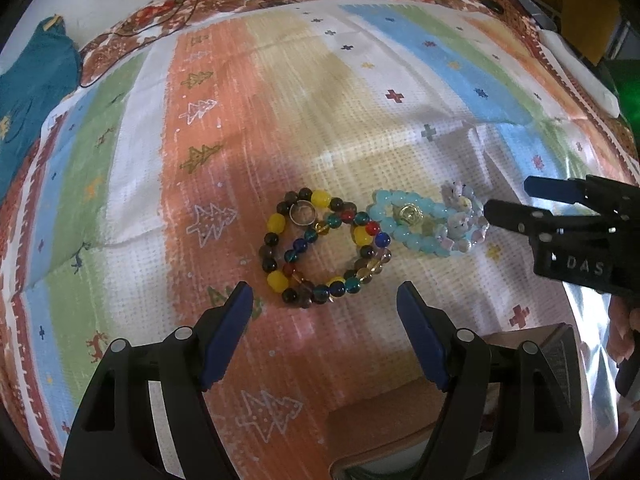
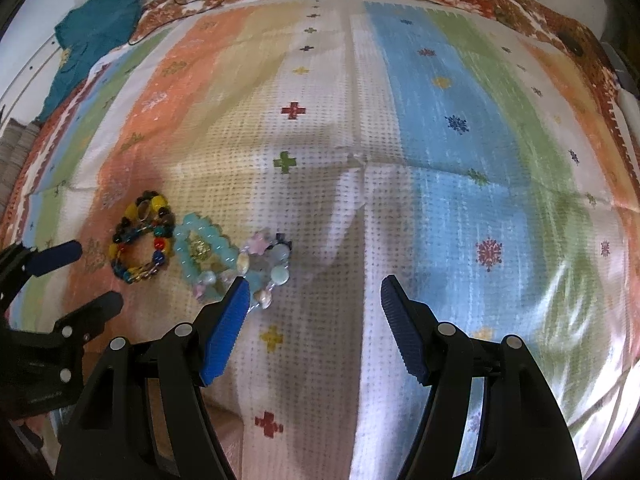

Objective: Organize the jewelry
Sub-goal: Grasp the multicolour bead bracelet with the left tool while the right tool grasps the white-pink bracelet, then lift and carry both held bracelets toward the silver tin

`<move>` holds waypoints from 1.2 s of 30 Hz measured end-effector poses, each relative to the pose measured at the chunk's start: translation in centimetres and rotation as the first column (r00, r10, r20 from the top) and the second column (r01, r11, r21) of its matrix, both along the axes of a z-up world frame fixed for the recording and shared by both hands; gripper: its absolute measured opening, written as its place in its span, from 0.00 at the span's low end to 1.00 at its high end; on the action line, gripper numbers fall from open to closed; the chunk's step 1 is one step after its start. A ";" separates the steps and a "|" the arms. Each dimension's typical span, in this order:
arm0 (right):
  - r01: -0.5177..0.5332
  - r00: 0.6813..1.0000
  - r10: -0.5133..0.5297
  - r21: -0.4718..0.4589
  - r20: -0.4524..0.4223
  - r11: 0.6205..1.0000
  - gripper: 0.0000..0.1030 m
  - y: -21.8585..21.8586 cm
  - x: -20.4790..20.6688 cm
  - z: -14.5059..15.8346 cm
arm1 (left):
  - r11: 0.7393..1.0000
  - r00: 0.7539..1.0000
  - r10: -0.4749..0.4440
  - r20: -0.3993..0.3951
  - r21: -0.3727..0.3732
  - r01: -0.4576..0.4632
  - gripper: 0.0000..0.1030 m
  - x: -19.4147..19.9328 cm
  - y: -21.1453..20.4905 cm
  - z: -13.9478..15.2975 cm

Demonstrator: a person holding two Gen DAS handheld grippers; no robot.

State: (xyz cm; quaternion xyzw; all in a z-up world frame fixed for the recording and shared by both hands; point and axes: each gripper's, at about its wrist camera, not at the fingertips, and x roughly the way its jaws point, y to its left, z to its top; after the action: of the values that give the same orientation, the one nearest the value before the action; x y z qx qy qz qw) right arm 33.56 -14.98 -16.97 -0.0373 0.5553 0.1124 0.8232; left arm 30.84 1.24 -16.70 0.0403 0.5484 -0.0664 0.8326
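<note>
A multicoloured bead bracelet [image 1: 320,252] lies on the striped cloth [image 1: 224,128], with a silver ring [image 1: 303,213] resting at its top. Beside it on the right lies a light blue bead bracelet [image 1: 412,222] with a gold ring [image 1: 408,213] inside it, and a pastel charm bracelet [image 1: 464,220] overlaps its right end. My left gripper [image 1: 325,296] is open and empty just in front of the multicoloured bracelet. My right gripper [image 2: 315,290] is open and empty, its left finger next to the pastel charm bracelet [image 2: 264,272]. The multicoloured bracelet [image 2: 142,240] and the blue one [image 2: 200,252] show to its left.
A teal cloth [image 1: 32,92] lies at the far left edge, and thin dark cords [image 1: 188,0] run along the back. A brown cardboard box [image 1: 384,420] sits under my left gripper. A white bar [image 1: 580,76] lies at the far right.
</note>
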 end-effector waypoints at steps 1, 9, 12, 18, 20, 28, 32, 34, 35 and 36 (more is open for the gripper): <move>0.000 1.000 0.000 0.000 -0.003 1.000 0.66 0.0 0.1 -0.1 | 1.000 1.000 0.000 -0.001 -0.003 0.000 0.72 0.1 0.0 0.0; -0.002 1.000 0.002 -0.004 -0.014 1.000 0.66 0.3 1.1 -1.1 | 1.000 1.000 -0.015 -0.013 -0.020 0.015 0.70 1.3 -0.3 -0.8; -0.002 1.000 0.002 -0.010 -0.009 1.000 0.66 0.5 1.4 -1.3 | 1.000 1.000 -0.015 -0.017 -0.026 0.015 0.62 1.7 -0.4 -1.0; -0.017 1.000 0.017 -0.074 0.000 0.997 0.57 1.1 1.6 -1.7 | 0.999 0.998 -0.041 -0.048 -0.033 0.040 0.46 2.0 -0.5 -1.7; -0.019 1.000 0.019 -0.079 0.002 0.997 0.53 1.1 1.6 -1.8 | 0.998 0.997 -0.056 -0.046 -0.032 0.054 0.36 1.8 -0.7 -1.7; -0.005 1.000 0.006 -0.089 0.016 0.996 0.23 0.0 1.4 -1.4 | 0.998 0.996 -0.062 -0.056 -0.015 0.061 0.09 1.6 -1.2 -1.8; 0.002 1.000 0.000 -0.093 0.021 0.996 0.12 -0.5 1.5 -1.3 | 0.998 0.998 -0.052 -0.047 -0.026 0.051 0.09 1.7 -1.0 -1.3; 0.001 1.000 0.001 -0.089 0.022 0.996 0.12 -0.5 1.5 -1.2 | 0.999 0.998 -0.042 -0.040 -0.036 0.040 0.09 1.8 -0.8 -0.8; 0.000 1.000 0.002 -0.089 0.023 0.996 0.12 -0.5 1.4 -1.1 | 0.999 0.999 -0.037 -0.037 -0.039 0.036 0.09 1.9 -0.7 -0.6; -0.001 1.000 0.003 -0.090 0.024 0.996 0.12 -0.6 1.3 -1.1 | 0.999 0.999 -0.035 -0.035 -0.040 0.034 0.09 2.0 -0.7 -0.4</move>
State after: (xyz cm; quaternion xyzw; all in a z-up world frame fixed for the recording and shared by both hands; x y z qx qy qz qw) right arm 34.90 -15.53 -18.03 -0.0764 0.5497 0.0874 0.8273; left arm 32.85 0.58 -17.10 0.0322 0.5610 -0.0921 0.8221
